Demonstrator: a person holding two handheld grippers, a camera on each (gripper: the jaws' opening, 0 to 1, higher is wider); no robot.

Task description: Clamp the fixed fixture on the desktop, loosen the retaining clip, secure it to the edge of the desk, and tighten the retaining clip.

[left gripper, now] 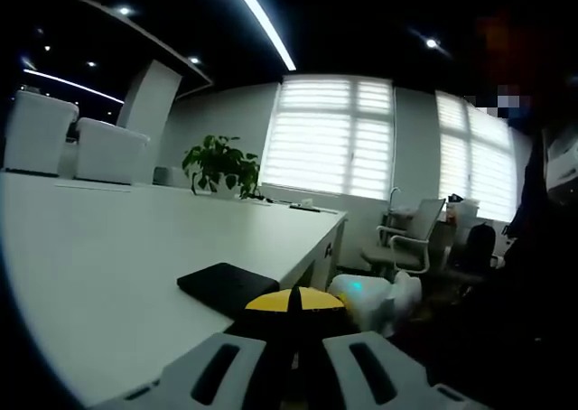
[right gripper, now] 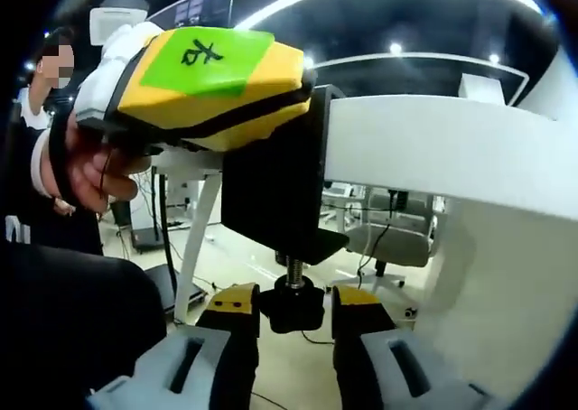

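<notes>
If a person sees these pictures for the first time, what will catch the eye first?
In the right gripper view, the yellow gripper with a green label holds the black clamp fixture on the white desk edge. Below, the right gripper flanks its black screw knob.

Tongs (left gripper: 291, 360) gripping fixture (left gripper: 230, 285) on desk (left gripper: 108, 247)

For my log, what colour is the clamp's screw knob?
Black knob, clearest in the right gripper view.
</notes>
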